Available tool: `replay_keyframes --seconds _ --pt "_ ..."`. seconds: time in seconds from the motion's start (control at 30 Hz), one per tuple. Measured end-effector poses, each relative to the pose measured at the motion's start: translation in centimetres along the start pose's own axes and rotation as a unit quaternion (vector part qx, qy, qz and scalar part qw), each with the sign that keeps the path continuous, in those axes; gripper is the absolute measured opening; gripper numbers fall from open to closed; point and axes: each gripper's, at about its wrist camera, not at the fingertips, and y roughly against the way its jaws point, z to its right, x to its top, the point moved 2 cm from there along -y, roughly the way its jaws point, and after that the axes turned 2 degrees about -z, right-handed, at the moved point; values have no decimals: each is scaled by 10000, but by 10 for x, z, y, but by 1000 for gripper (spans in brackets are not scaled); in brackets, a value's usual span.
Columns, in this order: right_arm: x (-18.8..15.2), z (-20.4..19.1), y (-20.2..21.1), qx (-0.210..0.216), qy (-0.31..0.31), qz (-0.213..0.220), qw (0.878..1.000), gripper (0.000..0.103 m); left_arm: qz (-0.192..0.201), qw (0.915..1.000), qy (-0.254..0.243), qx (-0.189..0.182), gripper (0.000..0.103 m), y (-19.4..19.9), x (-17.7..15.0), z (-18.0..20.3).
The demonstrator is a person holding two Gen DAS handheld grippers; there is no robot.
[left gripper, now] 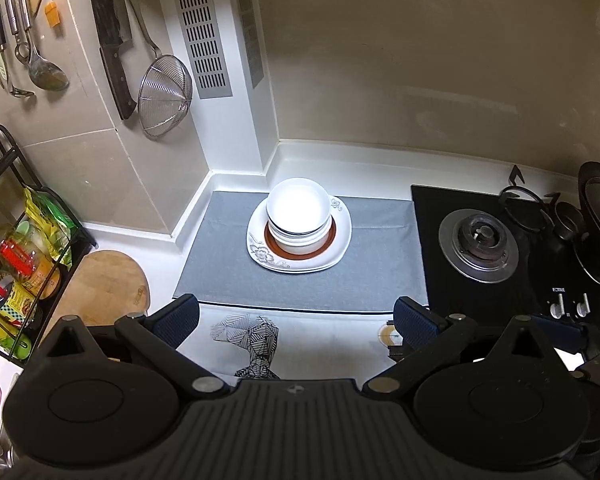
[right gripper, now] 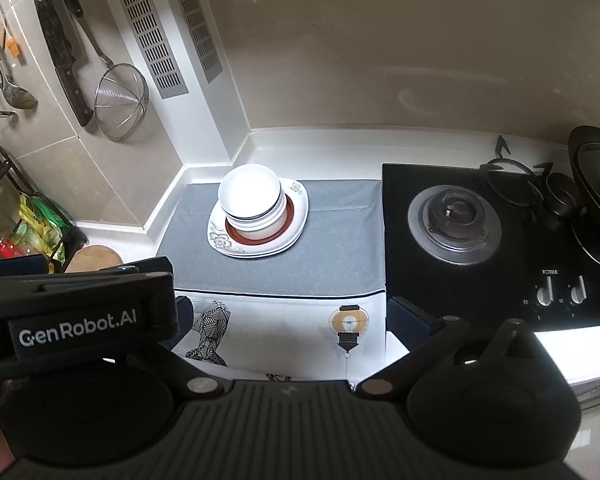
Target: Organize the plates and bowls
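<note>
Bowls [left gripper: 298, 210] stacked on plates [left gripper: 300, 258] mid-mat [left gripper: 228, 264], both tongs [left gripper: 296, 320] [right gripper: 288, 320] wide apart, holding nothing.

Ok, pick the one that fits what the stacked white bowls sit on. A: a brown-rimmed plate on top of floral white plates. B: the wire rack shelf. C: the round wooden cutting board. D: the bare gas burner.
A: the stacked white bowls rest on a brown-rimmed plate, itself on floral white plates lying on the grey mat.
</note>
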Motion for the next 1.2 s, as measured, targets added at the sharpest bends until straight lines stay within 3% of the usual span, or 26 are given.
replay_keyframes --seconds 1.2 --pt "-26 28 33 -100 -265 139 9995 103 120 9994 -325 -81 103 29 -20 26"
